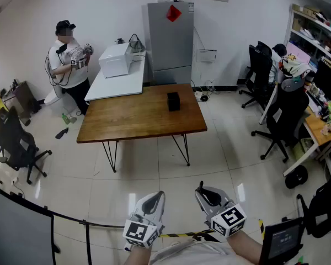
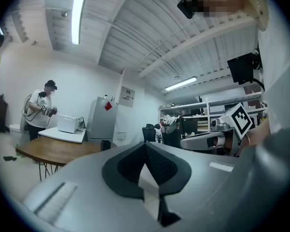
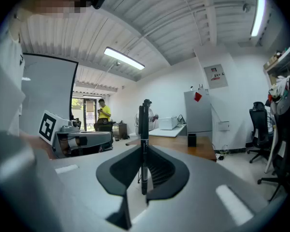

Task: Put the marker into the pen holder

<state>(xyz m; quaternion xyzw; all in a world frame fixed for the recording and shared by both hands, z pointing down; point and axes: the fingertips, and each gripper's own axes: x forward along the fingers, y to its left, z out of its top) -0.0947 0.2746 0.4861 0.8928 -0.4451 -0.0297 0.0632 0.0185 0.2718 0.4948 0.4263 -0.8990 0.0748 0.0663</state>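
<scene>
Bright ceiling tubes (image 2: pixel 78 16), floor (image 1: pixel 240 192) glare, fisheye edges, soft close foreground

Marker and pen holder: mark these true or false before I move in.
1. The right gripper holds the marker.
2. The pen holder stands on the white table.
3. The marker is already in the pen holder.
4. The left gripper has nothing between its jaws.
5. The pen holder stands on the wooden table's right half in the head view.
1. True. The right gripper has the marker clamped between its jaws.
2. False. The pen holder stands on the wooden table.
3. False. The marker is in the right gripper, well short of the wooden table.
4. True. The left gripper is empty, its jaws together.
5. True.
</scene>
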